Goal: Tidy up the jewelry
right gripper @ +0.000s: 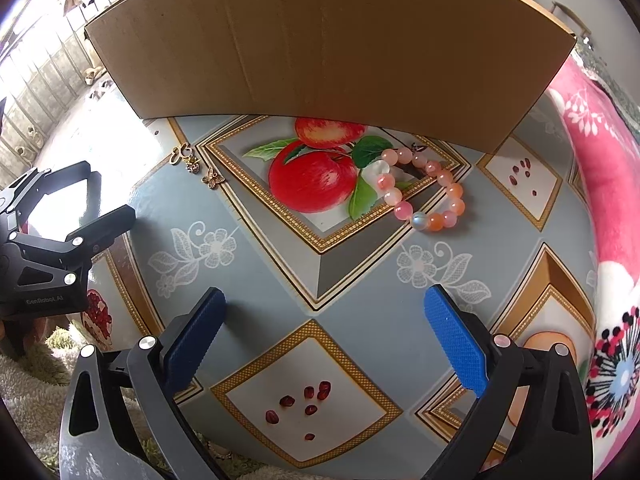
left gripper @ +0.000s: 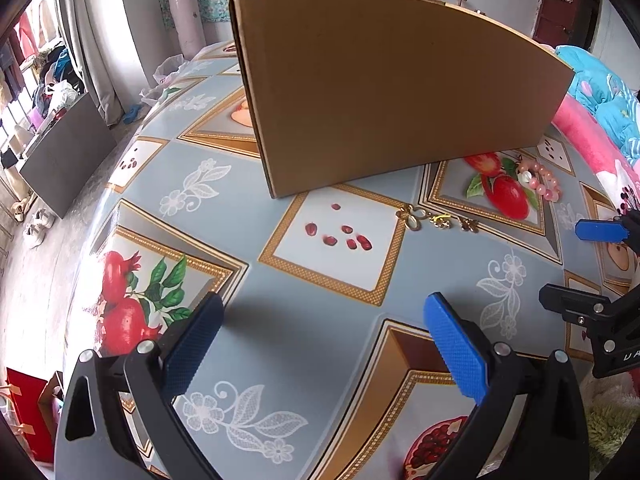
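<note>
A pink and orange bead bracelet (right gripper: 424, 188) lies on the table in front of the cardboard box (right gripper: 332, 44), near its right end; it also shows in the left wrist view (left gripper: 540, 180). Small gold charms (left gripper: 436, 220) lie in a row on the table left of the bracelet; they also show in the right wrist view (right gripper: 196, 164). My left gripper (left gripper: 324, 320) is open and empty, low over the table. My right gripper (right gripper: 324, 320) is open and empty, short of the bracelet. The box's inside is hidden.
The box (left gripper: 396, 88) stands at the back of the fruit-patterned tablecloth (left gripper: 280, 160). A pink blanket (right gripper: 600, 160) lies along the right side. The right gripper (left gripper: 600, 272) shows at the left view's right edge. The floor drops off left of the table.
</note>
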Available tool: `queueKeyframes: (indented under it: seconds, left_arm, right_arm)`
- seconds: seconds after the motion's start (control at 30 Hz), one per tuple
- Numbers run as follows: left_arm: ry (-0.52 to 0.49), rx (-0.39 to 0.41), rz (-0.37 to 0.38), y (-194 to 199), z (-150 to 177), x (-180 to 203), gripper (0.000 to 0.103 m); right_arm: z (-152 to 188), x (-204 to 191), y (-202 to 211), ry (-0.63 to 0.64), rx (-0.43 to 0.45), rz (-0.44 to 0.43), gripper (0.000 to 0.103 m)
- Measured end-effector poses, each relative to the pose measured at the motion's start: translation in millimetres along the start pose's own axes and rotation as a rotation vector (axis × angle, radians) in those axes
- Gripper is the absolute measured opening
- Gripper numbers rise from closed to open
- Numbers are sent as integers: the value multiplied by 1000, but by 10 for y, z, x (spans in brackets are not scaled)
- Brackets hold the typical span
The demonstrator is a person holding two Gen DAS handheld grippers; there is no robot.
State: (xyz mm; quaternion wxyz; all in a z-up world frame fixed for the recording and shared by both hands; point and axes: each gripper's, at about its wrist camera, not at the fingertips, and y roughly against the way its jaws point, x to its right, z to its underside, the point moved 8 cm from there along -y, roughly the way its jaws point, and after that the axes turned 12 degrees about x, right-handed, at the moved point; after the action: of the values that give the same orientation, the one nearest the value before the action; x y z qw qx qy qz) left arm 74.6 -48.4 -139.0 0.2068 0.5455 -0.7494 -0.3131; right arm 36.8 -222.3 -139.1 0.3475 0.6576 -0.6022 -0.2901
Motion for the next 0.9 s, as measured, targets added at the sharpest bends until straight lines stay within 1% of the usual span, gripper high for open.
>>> queueKeyframes:
  seconds: [0.4,0.63,0.9]
  left_arm:
    - [5,-18,-3,-14,-7,-1,98]
    - [4,-24,-3,-17,-5,-4,98]
    - [5,-23,-4,-17,-6,0,98]
  right_arm:
    - [-9,12,-15,-7,-1,5,95]
    - [-2,29,-10,-21,28,14,95]
    - [-10,47,-18,-24,32,16,96]
